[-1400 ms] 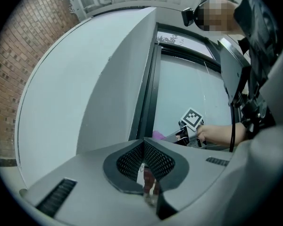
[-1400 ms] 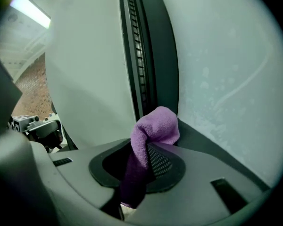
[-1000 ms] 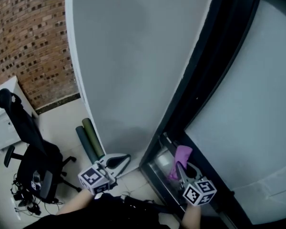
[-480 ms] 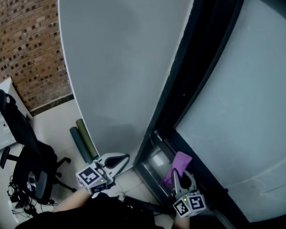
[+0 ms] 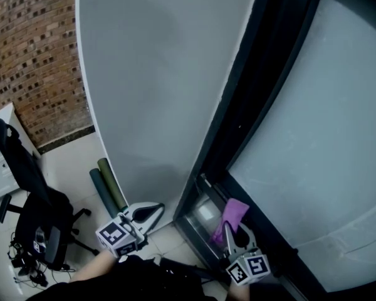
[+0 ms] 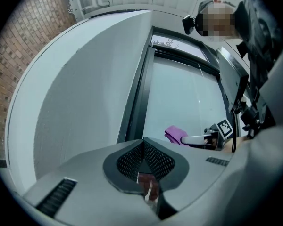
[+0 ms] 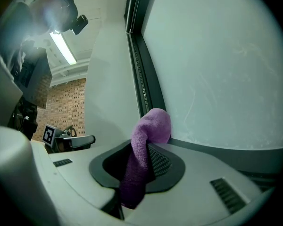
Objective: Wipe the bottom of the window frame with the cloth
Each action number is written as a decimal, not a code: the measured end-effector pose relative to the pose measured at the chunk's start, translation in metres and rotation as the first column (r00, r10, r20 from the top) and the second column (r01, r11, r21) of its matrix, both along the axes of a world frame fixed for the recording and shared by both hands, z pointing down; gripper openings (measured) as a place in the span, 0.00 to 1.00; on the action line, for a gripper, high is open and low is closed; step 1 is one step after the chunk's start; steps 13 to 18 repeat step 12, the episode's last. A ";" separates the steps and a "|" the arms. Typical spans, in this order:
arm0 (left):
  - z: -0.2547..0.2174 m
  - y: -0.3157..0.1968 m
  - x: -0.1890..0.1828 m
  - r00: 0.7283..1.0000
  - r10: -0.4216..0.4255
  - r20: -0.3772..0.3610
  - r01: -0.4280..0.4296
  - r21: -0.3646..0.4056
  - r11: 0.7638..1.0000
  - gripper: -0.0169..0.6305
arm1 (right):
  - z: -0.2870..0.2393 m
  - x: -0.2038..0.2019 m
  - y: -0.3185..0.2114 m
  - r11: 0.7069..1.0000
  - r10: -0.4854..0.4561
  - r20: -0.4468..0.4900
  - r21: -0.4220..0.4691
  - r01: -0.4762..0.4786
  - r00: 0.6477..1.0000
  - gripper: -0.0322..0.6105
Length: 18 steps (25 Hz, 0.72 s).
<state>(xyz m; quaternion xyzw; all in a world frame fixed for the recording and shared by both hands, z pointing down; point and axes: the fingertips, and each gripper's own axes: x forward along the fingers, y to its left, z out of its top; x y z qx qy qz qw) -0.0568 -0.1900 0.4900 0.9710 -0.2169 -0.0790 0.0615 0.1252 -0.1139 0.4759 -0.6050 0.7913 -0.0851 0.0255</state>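
Nearest to me, the right gripper [image 7: 137, 173] has its jaws clamped on a purple cloth [image 7: 148, 131]. The pinch sits at the cloth's lower part, so a rounded wad stands clear beyond the jaw tips. I judge this hold to be deliberate: it puts fabric, not jaw, against the surface to be cleaned. The left gripper [image 6: 144, 164] has its jaws drawn together with nothing between them. It hangs off to the left, in front of the grey wall panel [image 5: 156, 74] and apart from the work, which suggests the wipe is a one-gripper job. The cloth wad sits low at the window. In the right gripper view it lies against or just above the dark bottom rail of the window frame [image 7: 217, 147], where the rail meets the frosted glass [image 5: 313, 137]. I cannot confirm firm contact from these views. I judge the wipe to be at or near its start, with the next stroke needing steady downward pressure along the rail. Beyond the cloth, the dark upright of the frame rises between wall panel and glass. Farther left, two rolled mats [image 5: 109, 187] lean at the wall foot, with an office chair [image 5: 31, 187] and a brick wall [image 5: 31, 42] behind.
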 end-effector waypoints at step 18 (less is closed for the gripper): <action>-0.001 -0.008 -0.004 1.000 -0.004 0.006 0.004 -0.016 1.000 0.03 | -0.002 -0.006 -0.009 1.000 -0.010 0.005 -0.014 0.010 1.000 0.17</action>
